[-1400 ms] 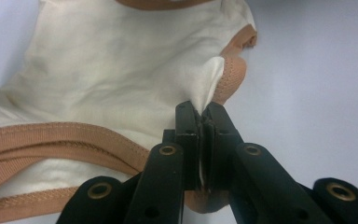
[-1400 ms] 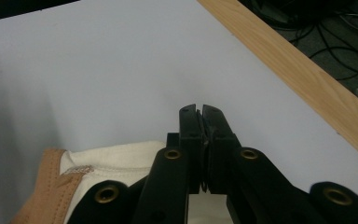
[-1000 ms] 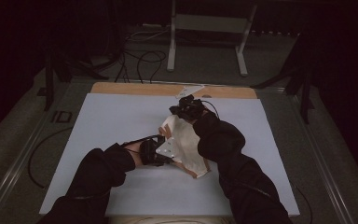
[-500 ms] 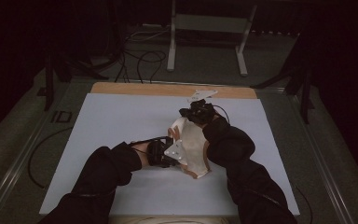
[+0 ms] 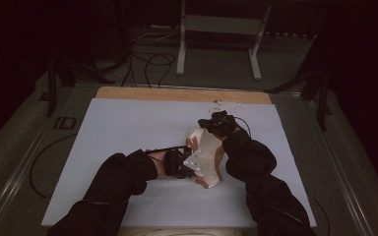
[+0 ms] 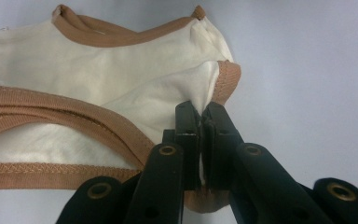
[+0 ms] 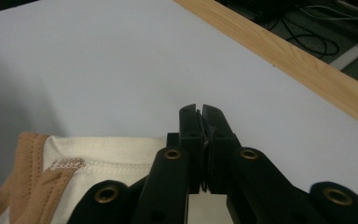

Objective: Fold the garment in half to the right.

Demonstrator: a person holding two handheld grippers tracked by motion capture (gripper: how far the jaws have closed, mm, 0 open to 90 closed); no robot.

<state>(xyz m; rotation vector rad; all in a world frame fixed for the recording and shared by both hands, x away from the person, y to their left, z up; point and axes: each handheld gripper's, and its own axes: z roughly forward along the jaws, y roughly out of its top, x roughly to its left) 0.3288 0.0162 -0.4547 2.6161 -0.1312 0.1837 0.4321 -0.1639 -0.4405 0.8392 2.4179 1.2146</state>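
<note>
Gripping the cream garment (image 6: 98, 79) at its tan-trimmed edge, your left gripper (image 6: 200, 112) has its jaws closed on the fabric. The garment lies crumpled on the white table surface (image 5: 128, 128), between your two hands. Your right gripper (image 7: 200, 114) holds its jaws pressed together at the garment's far end; a strip of fabric shows between them lower down.

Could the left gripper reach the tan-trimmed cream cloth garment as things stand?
Yes, apparently: the left gripper already has its jaws shut on the tan-trimmed cream cloth garment at a corner, nothing between them.
</note>
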